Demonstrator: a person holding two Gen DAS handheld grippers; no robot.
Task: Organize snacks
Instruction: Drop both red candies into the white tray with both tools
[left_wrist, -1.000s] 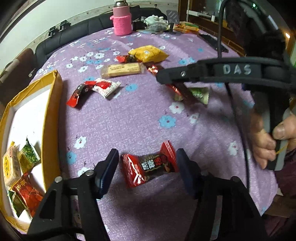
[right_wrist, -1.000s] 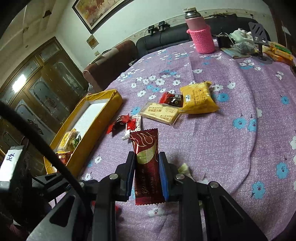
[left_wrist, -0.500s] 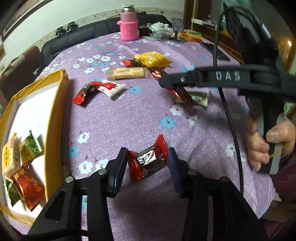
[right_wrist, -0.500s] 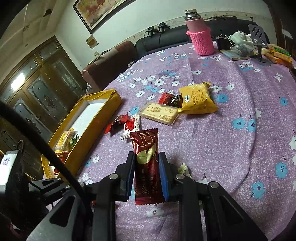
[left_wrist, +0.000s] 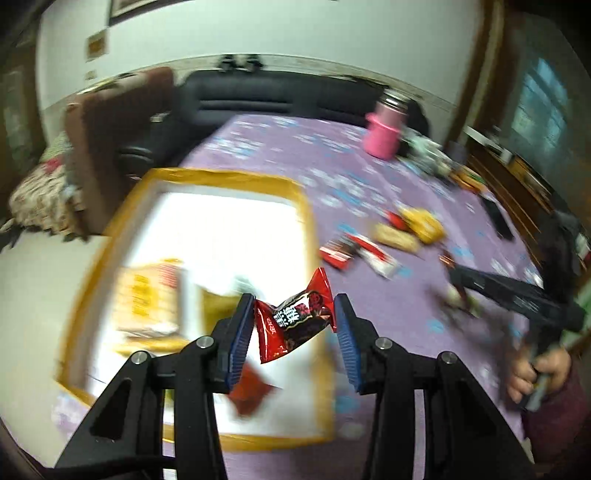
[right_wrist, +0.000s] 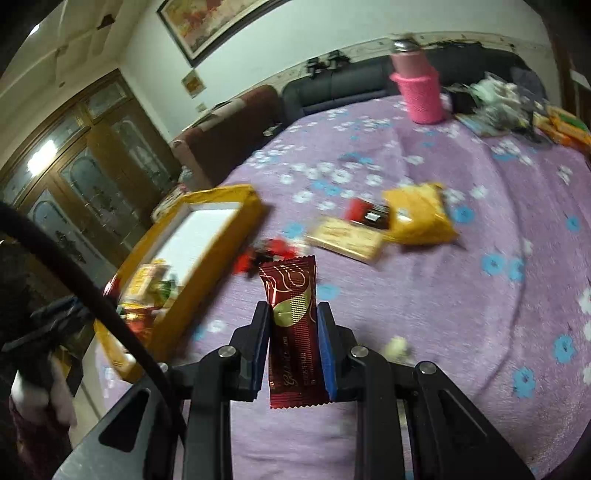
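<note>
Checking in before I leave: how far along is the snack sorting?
Partly done. A few packets already lie in the yellow box. The left tongs carry a red candy above the box; the right tongs grip a maroon bar. Several snacks still lie on the table.

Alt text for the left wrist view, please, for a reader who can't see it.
The left gripper holds a red-and-black candy by its ends above the yellow-rimmed box, which already contains snacks. More snack packs lie blurred on the purple floral tablecloth beyond.
</note>
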